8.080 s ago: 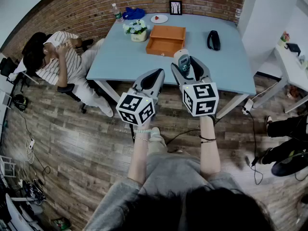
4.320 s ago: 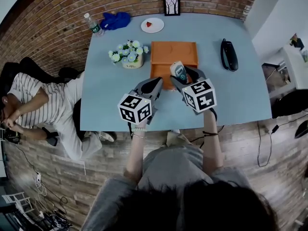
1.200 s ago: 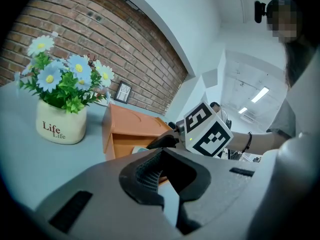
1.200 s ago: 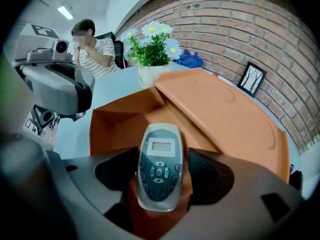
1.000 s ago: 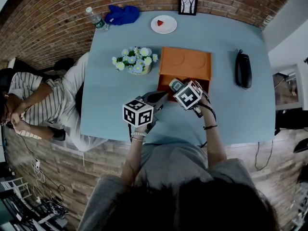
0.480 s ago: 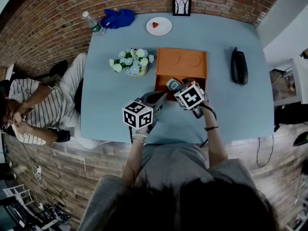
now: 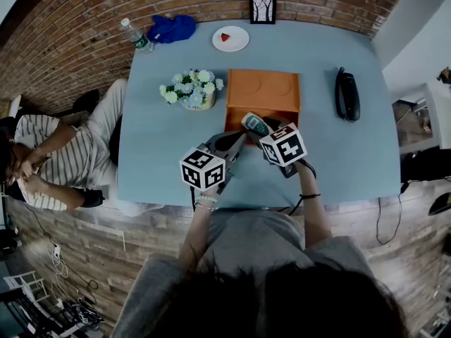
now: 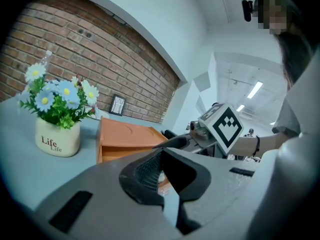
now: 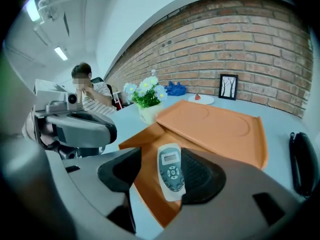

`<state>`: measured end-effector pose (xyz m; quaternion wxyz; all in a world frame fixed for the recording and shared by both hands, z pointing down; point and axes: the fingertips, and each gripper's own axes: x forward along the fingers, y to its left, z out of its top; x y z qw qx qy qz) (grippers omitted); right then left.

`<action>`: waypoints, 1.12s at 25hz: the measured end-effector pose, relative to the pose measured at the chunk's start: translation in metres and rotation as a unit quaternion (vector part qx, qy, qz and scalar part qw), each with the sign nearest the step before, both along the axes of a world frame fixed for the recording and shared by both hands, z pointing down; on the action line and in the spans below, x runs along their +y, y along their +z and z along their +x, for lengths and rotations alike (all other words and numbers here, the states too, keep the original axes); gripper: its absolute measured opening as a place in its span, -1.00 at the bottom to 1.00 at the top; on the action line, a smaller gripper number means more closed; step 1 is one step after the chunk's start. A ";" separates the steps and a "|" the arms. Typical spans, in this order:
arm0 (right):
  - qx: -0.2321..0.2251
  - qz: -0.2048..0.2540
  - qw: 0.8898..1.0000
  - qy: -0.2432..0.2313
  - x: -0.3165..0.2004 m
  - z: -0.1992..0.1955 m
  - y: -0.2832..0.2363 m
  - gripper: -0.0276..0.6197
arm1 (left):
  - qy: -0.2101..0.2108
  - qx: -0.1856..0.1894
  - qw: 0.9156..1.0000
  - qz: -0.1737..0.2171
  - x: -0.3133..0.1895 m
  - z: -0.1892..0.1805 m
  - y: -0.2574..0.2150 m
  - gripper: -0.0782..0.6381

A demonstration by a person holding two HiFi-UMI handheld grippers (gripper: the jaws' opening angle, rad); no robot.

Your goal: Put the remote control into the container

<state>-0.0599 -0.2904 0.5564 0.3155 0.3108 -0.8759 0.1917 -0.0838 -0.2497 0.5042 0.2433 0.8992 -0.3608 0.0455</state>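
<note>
Remote control (image 9: 171, 176), slim pale plastic with grey keypad, leans on one pad of the right gripper (image 9: 162, 171) above the open end of the flat orange wooden container (image 9: 215, 124). The jaws are closing, but there's a gap on the other side, so it isn't clamped. I'd get it low inside the walls before letting go; left gripper (image 8: 162, 156) is clenched empty, keep it clear.

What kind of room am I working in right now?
Probably an office lounge or meeting corner: a brick wall behind a blue table carrying a desk phone, a framed picture and potted flowers, with a person seated alongside.
</note>
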 end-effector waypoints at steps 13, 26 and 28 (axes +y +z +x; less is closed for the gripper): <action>-0.084 0.077 0.993 0.017 0.022 0.011 -0.052 -0.90 | -0.025 0.010 0.998 0.065 0.014 0.013 -0.029 -0.77; -0.137 0.153 0.978 0.034 0.038 0.022 -0.096 -0.92 | -0.027 -0.003 0.994 0.107 0.022 0.017 -0.050 -0.77; -0.140 0.167 0.975 0.036 0.040 0.024 -0.105 -0.92 | -0.026 -0.006 0.993 0.115 0.025 0.018 -0.055 -0.77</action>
